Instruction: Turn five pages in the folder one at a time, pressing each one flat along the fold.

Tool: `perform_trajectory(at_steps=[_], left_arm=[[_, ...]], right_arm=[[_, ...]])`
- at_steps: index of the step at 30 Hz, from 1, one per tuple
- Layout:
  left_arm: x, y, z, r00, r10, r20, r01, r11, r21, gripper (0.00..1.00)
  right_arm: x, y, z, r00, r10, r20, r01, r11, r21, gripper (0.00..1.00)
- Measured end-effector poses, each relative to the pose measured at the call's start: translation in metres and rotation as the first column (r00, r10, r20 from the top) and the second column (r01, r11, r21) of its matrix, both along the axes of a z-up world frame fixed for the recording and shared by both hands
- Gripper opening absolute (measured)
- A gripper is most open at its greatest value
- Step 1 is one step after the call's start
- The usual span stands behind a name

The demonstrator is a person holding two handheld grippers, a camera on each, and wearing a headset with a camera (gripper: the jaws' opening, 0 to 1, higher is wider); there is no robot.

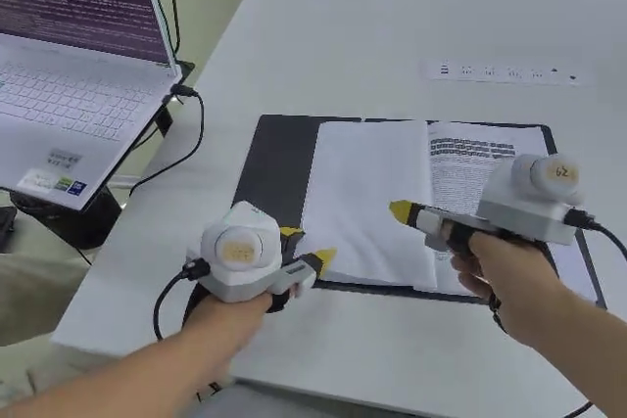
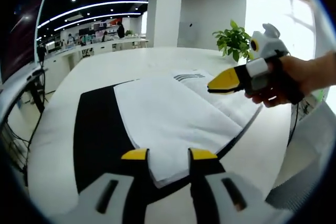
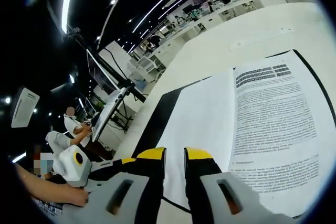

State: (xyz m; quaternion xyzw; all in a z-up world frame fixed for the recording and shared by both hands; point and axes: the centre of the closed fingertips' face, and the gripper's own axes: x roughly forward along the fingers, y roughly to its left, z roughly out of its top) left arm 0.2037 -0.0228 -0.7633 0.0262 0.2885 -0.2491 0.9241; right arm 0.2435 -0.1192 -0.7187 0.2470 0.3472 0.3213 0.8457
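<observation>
1. While the black folder (image 1: 275, 158) lies open on the white table (image 1: 392, 17), you hold one gripper on each side of its near edge.
2. A blank white page (image 1: 362, 183) lies on the folder's left half. A printed page (image 1: 468, 171) lies on the right half, with a heading block at its far end.
3. Your left gripper (image 1: 308, 246) sits low at the near left corner of the blank page. Its yellow-tipped jaws stand clearly apart and hold nothing. In the left gripper view, the page's near corner shows between them.
4. Your right gripper (image 1: 400, 210) hovers above the blank page, just left of the fold, and points left. In the right gripper view its jaws are drawn close, with a narrow slit between them and nothing in it. I cannot tell whether the tips touch the paper.
5. The two grippers are near each other but do not touch.
6. A laptop (image 1: 69, 95) stands open to the far left with its cable plugged in. A white power strip (image 1: 509, 72) lies on the table beyond the folder.
</observation>
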Motion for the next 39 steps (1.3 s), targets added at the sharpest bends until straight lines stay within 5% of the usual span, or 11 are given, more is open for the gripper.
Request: perform_trajectory(at_steps=[8, 17, 23, 28, 30, 34, 35, 39], left_arm=[[-0.012, 0.002, -0.024, 0.998, -0.011, -0.054, 0.014, 0.998, 0.060, 0.22], [-0.011, 0.006, -0.022, 1.000, -0.004, -0.013, 0.005, 0.997, 0.080, 0.19], [-0.012, 0.006, -0.021, 1.000, -0.007, -0.006, 0.007, 0.997, 0.080, 0.19], [-0.011, 0.006, -0.022, 1.000, -0.009, 0.000, 0.009, 0.997, 0.080, 0.19], [-0.011, 0.007, -0.022, 1.000, -0.014, 0.000, 0.014, 0.996, 0.086, 0.19], [-0.010, 0.007, -0.023, 1.000, -0.015, 0.001, 0.015, 0.996, 0.088, 0.19], [-0.010, 0.007, -0.023, 1.000, -0.015, 0.002, 0.015, 0.996, 0.088, 0.19], [-0.010, 0.007, -0.023, 1.000, -0.013, 0.006, 0.013, 0.996, 0.087, 0.19]], right_arm=[[0.012, -0.011, -0.004, 1.000, -0.018, -0.018, 0.019, 0.998, 0.061, 0.01], [0.029, -0.016, -0.012, 0.990, -0.064, -0.124, 0.084, 0.983, 0.164, 0.00], [0.060, -0.024, -0.034, 0.945, -0.124, -0.302, 0.213, 0.936, 0.281, 0.00], [0.076, -0.028, -0.046, 0.880, -0.139, -0.453, 0.320, 0.879, 0.352, 0.00], [0.082, -0.029, -0.048, 0.866, -0.141, -0.479, 0.345, 0.862, 0.370, 0.00], [0.087, -0.027, -0.058, 0.843, -0.118, -0.526, 0.356, 0.854, 0.380, 0.00], [0.089, -0.025, -0.055, 0.825, -0.108, -0.555, 0.383, 0.829, 0.407, 0.00], [0.101, -0.024, -0.058, 0.826, -0.111, -0.553, 0.383, 0.830, 0.406, 0.00]])
